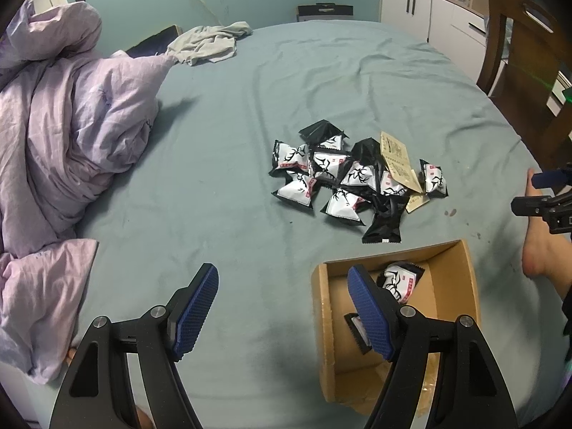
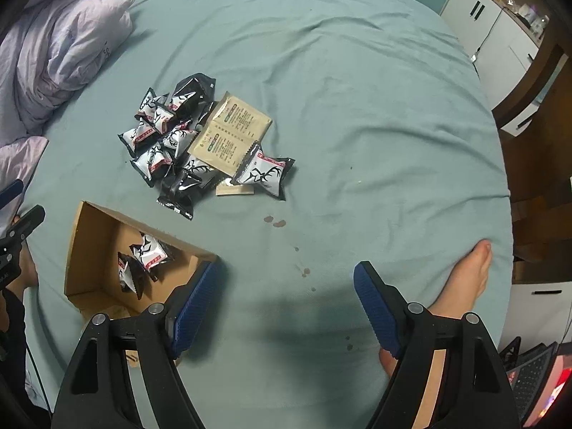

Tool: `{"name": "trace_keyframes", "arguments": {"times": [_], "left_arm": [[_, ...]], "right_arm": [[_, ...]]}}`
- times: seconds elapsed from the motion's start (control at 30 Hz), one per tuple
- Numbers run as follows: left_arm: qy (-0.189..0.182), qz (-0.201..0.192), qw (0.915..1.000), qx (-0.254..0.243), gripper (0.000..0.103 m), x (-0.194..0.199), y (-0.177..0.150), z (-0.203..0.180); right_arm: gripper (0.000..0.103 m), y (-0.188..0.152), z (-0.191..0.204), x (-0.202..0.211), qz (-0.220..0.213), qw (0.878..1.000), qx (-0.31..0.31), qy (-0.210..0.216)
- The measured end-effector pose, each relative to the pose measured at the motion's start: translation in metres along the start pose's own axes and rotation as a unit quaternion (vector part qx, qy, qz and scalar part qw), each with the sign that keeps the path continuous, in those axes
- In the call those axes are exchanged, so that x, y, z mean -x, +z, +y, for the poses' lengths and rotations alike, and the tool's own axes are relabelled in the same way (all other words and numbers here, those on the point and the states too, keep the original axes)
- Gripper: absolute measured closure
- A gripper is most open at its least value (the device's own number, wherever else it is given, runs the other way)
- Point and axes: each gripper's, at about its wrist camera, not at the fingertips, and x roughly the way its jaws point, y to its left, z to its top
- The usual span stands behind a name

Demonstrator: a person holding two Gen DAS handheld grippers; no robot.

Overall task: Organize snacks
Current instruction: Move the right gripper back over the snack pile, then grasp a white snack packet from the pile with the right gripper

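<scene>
Both claws released, nothing between the pads. Left gripper (image 1: pixel 282 307) hangs over the teal bedsheet (image 1: pixel 221 186), its right finger over the left wall of the cardboard box (image 1: pixel 468 279). Right gripper (image 2: pixel 286 304) sits over bare sheet just right of the box (image 2: pixel 85 236); its left finger overlaps the box's near corner.

Snack pile (image 1: pixel 350 178) lies mid-bed, just beyond the box and not touching it. Pillow-style packets (image 2: pixel 157 157), white front with a black antler-like graphic and a small red label strip; the writing on the strip is too small to read. Several lie black side up. No common heading: long axes point every way and packets overlap.

One packet (image 2: pixel 264 173) sits at the pile's right edge, face up, long axis running lower left to upper right in the right wrist view, touching the tan sachets.

Two joined tan sachets (image 2: pixel 232 132) lie flat, with dense printed text and a green mark each, illegible. Their long axis runs diagonally, upper right to lower left. A third tan piece (image 2: pixel 234 189) pokes out under the pile.

In the box: two packets (image 2: pixel 148 252) at least, one face up, leaning against each other near the far wall.

A bare foot (image 2: pixel 464 286) rests on the sheet right of the right gripper. Crumpled lilac duvet (image 1: pixel 64 136) at left, well apart from the pile.
</scene>
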Motion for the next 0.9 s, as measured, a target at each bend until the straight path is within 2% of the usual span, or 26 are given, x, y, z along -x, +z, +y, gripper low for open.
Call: {"name": "trace_keyframes", "arguments": {"times": [0.2,0.33,0.4,0.5,0.63,0.73,0.9], "left_arm": [[-0.003,-0.002,1.0,0.002,0.028,0.0,0.005,-0.002],[-0.002,-0.007,1.0,0.001,0.028,0.001,0.01,-0.004],[-0.006,-0.007,1.0,0.0,0.028,0.0,0.013,-0.006],[-0.007,-0.005,1.0,-0.005,0.028,-0.003,0.016,-0.009],[-0.01,-0.003,0.9999,-0.009,0.027,-0.006,0.021,-0.014],[-0.018,0.0,0.9998,-0.007,0.028,-0.009,0.026,-0.017],[-0.027,-0.003,0.9996,-0.003,0.027,-0.009,0.031,-0.017]], "right_arm": [[0.025,0.012,-0.01,-0.017,0.002,0.999,-0.025,0.027],[0.025,0.025,-0.022,-0.038,0.027,0.997,-0.046,0.054],[0.025,0.033,-0.028,-0.049,0.049,0.993,-0.063,0.083],[0.025,0.047,-0.038,-0.07,0.058,0.987,-0.096,0.115],[0.025,0.064,-0.041,-0.106,0.069,0.987,-0.105,0.096],[0.025,0.074,-0.041,-0.135,0.086,0.984,-0.119,0.101],[0.025,0.085,-0.029,-0.17,0.099,0.986,-0.102,0.086]]}}
